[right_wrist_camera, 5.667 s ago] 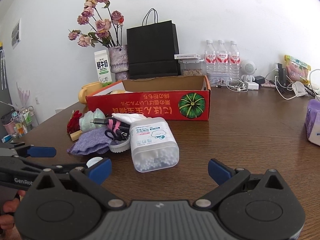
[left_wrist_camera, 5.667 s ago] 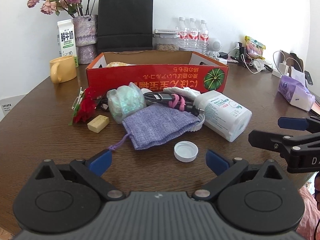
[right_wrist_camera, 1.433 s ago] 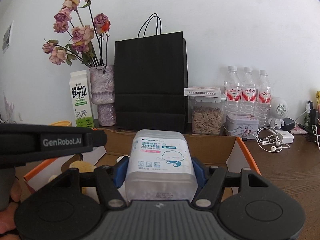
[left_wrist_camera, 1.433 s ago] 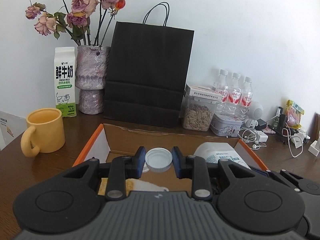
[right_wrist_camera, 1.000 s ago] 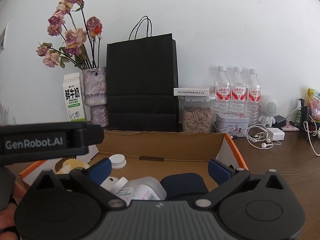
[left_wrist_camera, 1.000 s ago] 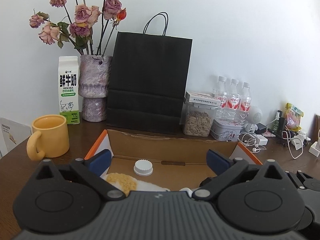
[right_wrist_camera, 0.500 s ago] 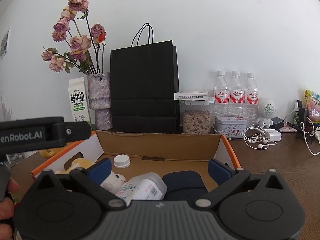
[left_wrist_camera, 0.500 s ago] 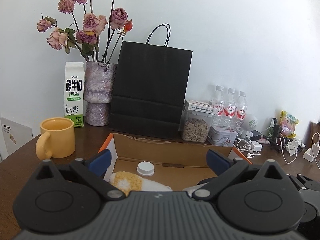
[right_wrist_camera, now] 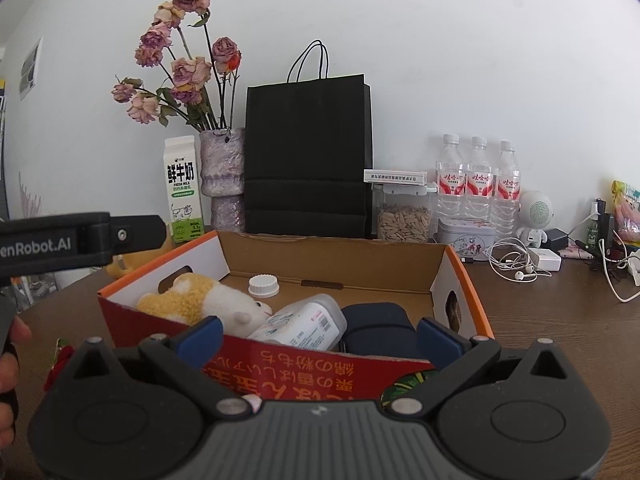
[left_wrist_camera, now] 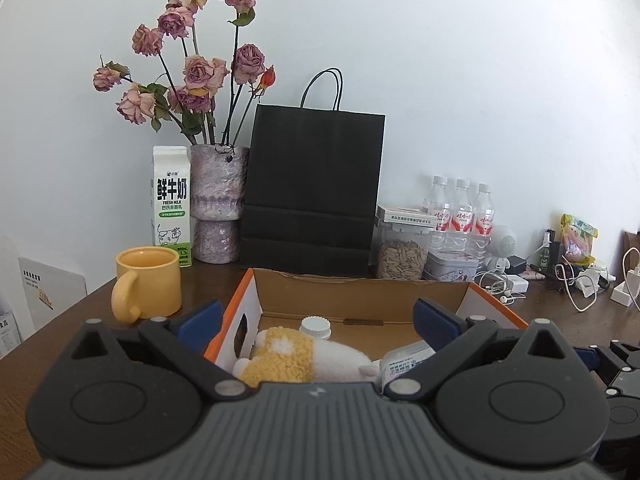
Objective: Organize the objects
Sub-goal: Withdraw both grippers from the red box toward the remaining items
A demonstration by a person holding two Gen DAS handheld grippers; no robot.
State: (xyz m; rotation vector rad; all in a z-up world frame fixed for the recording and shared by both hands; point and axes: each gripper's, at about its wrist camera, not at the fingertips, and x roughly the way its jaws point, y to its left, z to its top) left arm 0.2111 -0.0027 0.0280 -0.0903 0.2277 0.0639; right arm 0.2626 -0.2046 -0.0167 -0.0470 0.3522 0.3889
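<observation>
The red cardboard box (right_wrist_camera: pixel 320 368) stands open on the wooden table; in the left wrist view its back wall (left_wrist_camera: pixel 360 296) shows. Inside lie a white cap (right_wrist_camera: pixel 263 286) (left_wrist_camera: pixel 315 327), a yellow and white plush toy (right_wrist_camera: pixel 200 300) (left_wrist_camera: pixel 296 354), a cotton swab container (right_wrist_camera: pixel 304 324) (left_wrist_camera: pixel 404 362) on its side, and a dark blue pouch (right_wrist_camera: pixel 378 328). My left gripper (left_wrist_camera: pixel 318 322) is open and empty above the box's near side. My right gripper (right_wrist_camera: pixel 320 338) is open and empty just in front of the box.
Behind the box stand a black paper bag (left_wrist_camera: pixel 314 188), a vase of dried roses (left_wrist_camera: pixel 216 204), a milk carton (left_wrist_camera: pixel 170 204), a yellow mug (left_wrist_camera: pixel 146 288), a seed jar (left_wrist_camera: pixel 402 258), a tin (right_wrist_camera: pixel 466 236) and three water bottles (right_wrist_camera: pixel 478 176). Cables and chargers (right_wrist_camera: pixel 532 260) lie at right.
Both grippers let go of the cap and the swab container into the box, opened, and have since pulled back and up; the box now looks farther away in both views.
</observation>
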